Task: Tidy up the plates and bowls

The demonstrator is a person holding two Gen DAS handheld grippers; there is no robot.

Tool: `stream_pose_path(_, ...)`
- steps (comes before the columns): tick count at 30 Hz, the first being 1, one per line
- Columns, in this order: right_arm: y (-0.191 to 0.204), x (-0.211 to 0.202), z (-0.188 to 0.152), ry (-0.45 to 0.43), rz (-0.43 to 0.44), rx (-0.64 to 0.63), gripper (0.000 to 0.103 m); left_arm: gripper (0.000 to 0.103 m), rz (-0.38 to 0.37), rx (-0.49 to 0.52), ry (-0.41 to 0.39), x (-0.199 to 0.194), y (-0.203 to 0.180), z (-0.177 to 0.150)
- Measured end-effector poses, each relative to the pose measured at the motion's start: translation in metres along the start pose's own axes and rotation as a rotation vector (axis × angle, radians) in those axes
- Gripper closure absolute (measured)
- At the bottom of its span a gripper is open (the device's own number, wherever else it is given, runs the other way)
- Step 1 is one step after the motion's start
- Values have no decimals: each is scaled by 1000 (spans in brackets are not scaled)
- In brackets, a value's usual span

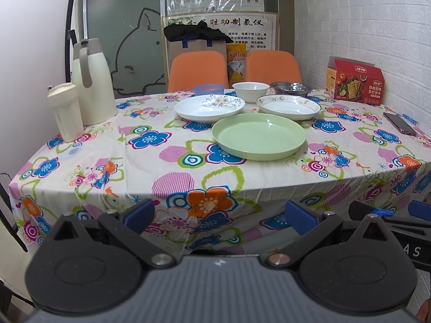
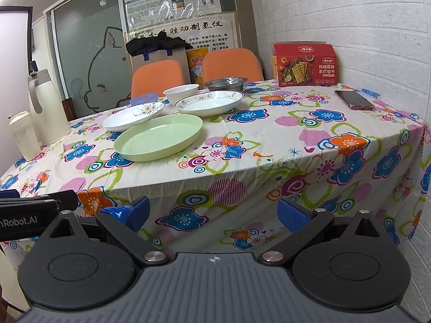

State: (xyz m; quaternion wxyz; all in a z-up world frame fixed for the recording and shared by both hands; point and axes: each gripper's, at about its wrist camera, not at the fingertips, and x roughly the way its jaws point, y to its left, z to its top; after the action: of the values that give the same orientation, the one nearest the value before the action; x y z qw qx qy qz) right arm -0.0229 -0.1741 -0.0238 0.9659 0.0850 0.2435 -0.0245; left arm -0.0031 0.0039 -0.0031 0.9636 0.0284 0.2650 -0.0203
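Left hand-held gripper [image 1: 219,215] and right hand-held gripper [image 2: 212,212] both gaped empty before bench [image 1: 107,167]; smooth round pale-green plastic plate [image 1: 258,136] lay nearest, glossy white floral ceramic plates [image 1: 209,107] behind.

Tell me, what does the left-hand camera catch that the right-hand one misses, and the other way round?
Only the left wrist view shows the whole blue bowl; in the right wrist view it is mostly hidden behind a plate. Only the right wrist view shows the dark-framed white panel at far left. Both show the green plate, two white plates, white bowl, metal bowl, cracker box, phone and both open grippers.
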Motion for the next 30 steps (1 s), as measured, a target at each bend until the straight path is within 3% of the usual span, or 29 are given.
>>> stream_pose_path(11, -1, 6, -4, 27, 2, -19, 14, 0, 2, 2, 26, 14, 1, -1)
stream_pose_path(18, -17, 18, -2, 37, -32, 10, 14, 0, -8, 9, 121, 55, -1, 9)
stream_pose_path(24, -17, 39, 38, 16, -11, 15, 14, 0, -13, 8, 139, 80, 7, 44)
stream_pose_path(30, 3, 105, 88, 52, 11, -71, 14, 0, -105, -84, 194, 131, 32, 86)
